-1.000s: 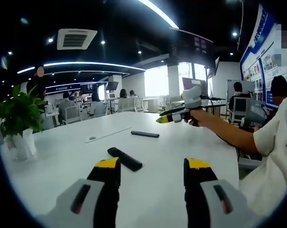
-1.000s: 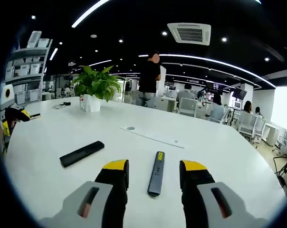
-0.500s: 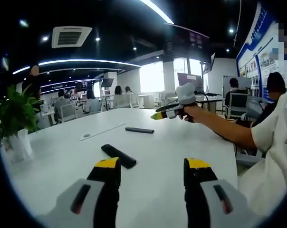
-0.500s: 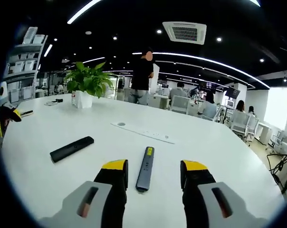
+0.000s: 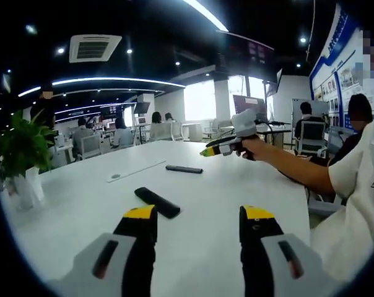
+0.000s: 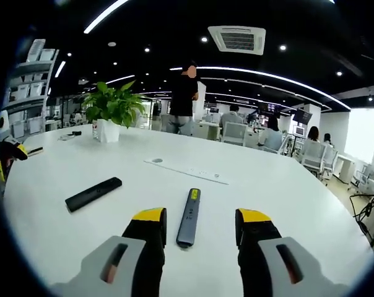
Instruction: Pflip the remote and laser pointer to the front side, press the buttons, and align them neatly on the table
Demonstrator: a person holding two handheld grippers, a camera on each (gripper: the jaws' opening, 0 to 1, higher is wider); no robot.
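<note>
Right gripper (image 6: 195,226) jaws apart, laser pointer (image 6: 188,208) between fingertips; left gripper (image 5: 199,224) jaws apart, remote (image 5: 157,202) just ahead; no writing legible

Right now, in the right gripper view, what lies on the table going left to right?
Left tool at the edge → black remote → grey laser pointer, lying between the right tool's open jaws.

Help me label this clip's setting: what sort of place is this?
Most likely an open-plan office: a large white table, people at desks with office chairs, and a ceiling air-conditioning unit under strip lights.
</note>
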